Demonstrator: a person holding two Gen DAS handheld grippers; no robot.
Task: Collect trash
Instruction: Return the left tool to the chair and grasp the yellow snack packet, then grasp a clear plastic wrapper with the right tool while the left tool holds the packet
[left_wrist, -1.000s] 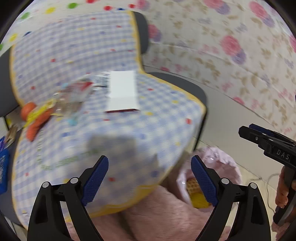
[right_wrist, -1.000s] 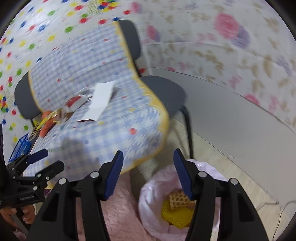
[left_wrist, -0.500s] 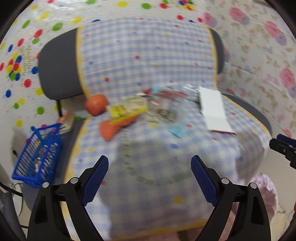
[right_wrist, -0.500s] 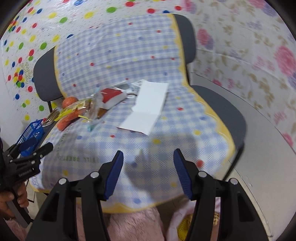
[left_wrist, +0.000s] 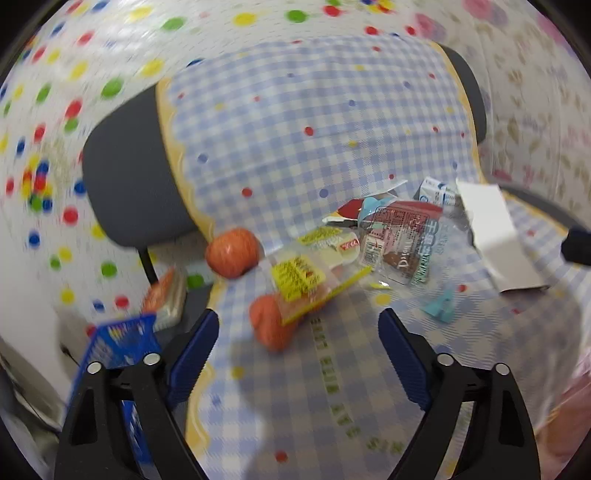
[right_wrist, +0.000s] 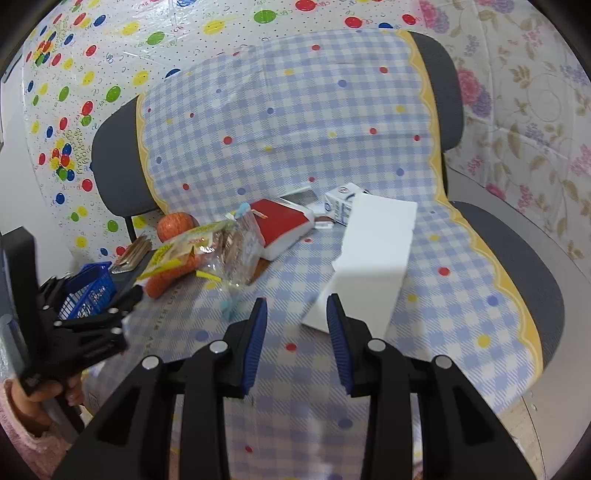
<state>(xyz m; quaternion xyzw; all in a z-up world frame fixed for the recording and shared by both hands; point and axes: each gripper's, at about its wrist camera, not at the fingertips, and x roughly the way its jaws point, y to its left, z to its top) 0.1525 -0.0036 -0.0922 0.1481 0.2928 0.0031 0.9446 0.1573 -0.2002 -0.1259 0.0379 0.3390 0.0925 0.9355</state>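
Note:
Trash lies on a blue checked cloth (right_wrist: 332, 122) over the chairs. A white folded box (right_wrist: 373, 254) lies just beyond my right gripper (right_wrist: 297, 325), which is open and empty above the cloth. A red and white carton (right_wrist: 284, 225), a small milk carton (right_wrist: 341, 205) and clear wrappers (right_wrist: 236, 247) lie further back. My left gripper (left_wrist: 297, 354) is open and empty, just short of a carrot (left_wrist: 269, 326) under a yellow-labelled wrapper (left_wrist: 310, 275). The white box shows at the right in the left wrist view (left_wrist: 495, 236).
An orange fruit (left_wrist: 232, 253) sits by the chair back. A blue basket (right_wrist: 86, 291) stands at the left beside the seat. A small light blue scrap (left_wrist: 441, 308) lies on the cloth. Dotted and floral sheets cover the wall behind.
Both grippers have swung left and up from the pink bag on the floor toward the chair seat. The trash is now closer and more central in both views.

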